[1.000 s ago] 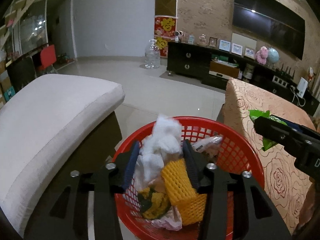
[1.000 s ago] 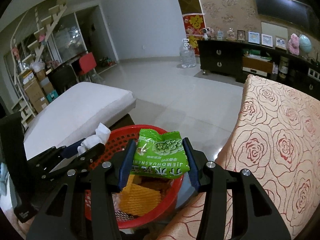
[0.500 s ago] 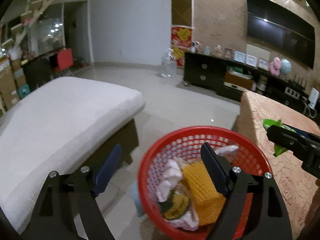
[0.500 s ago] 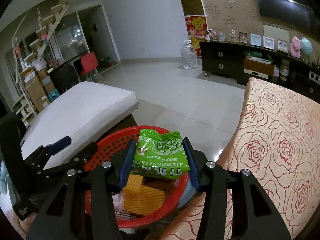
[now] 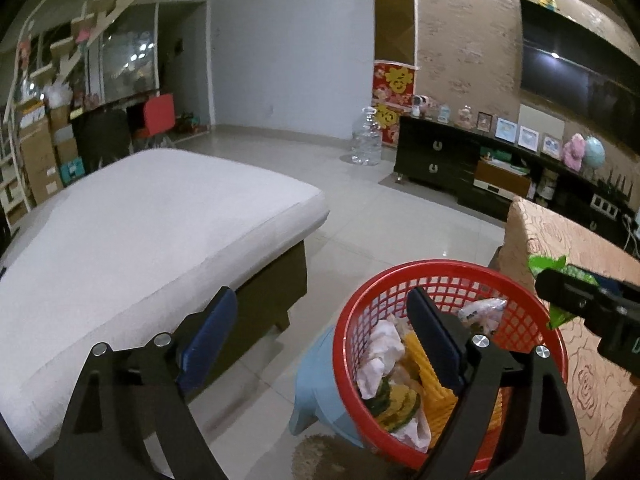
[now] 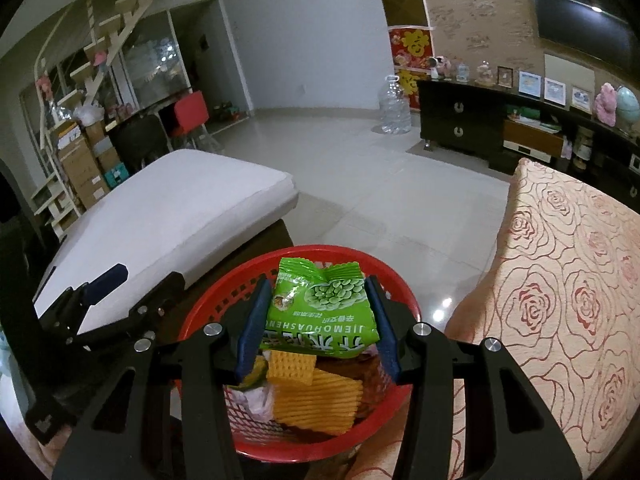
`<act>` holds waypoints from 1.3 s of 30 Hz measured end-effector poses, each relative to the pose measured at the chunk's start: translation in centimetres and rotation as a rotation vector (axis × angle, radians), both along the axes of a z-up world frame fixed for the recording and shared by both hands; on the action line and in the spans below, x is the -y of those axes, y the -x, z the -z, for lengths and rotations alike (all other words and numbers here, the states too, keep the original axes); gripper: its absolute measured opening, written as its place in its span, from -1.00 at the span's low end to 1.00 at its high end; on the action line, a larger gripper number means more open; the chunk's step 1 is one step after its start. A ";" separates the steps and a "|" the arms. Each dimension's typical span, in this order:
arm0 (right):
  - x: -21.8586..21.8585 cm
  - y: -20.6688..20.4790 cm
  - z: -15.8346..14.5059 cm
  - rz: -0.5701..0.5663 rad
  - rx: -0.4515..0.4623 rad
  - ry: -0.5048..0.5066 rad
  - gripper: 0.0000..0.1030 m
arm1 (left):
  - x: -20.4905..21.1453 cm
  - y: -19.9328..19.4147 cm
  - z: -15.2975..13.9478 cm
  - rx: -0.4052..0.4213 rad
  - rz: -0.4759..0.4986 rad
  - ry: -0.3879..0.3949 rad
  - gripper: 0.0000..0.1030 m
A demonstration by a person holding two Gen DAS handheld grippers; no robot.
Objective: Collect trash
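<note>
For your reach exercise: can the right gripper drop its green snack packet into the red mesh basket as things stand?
Probably yes: the right gripper holds the green snack packet over the open red mesh basket; the left gripper, jaws opening and empty, stands aside.

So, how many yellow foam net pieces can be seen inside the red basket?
2. In the right wrist view, a smaller yellow foam net lies on a larger yellow foam net in the red basket. Trash may hide others.

I cannot read the red basket's (image 6: 224,288) near rim; the green snack packet (image 6: 320,312) covers its middle contents.
</note>
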State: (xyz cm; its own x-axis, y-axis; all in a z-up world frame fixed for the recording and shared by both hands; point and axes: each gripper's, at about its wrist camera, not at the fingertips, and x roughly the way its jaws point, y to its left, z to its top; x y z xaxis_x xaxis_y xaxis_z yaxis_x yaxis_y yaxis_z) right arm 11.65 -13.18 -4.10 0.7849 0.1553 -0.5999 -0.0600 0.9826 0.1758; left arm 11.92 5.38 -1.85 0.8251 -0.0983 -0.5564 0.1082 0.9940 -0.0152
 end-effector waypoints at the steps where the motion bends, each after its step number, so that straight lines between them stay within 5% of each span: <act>1: 0.0 -0.2 0.2 -0.001 -0.007 -0.003 -0.09 | -0.2 -0.1 0.0 -0.004 -0.005 0.008 0.63; 8: 0.0 -1.6 1.1 -0.006 -0.054 -0.086 -0.03 | -0.5 -0.4 0.0 -0.007 -0.007 0.019 0.63; 13: 0.3 -1.7 1.1 0.005 -0.059 -0.145 0.39 | -0.5 -0.3 0.0 -0.011 -0.009 0.029 0.63; 18: 0.7 -1.3 1.0 0.013 -0.057 -0.166 0.45 | -0.6 -0.2 0.0 -0.009 -0.007 0.027 0.63; 39: -0.3 6.3 -0.2 0.109 0.086 0.139 0.84 | 0.2 2.8 -0.8 0.025 0.033 0.023 0.70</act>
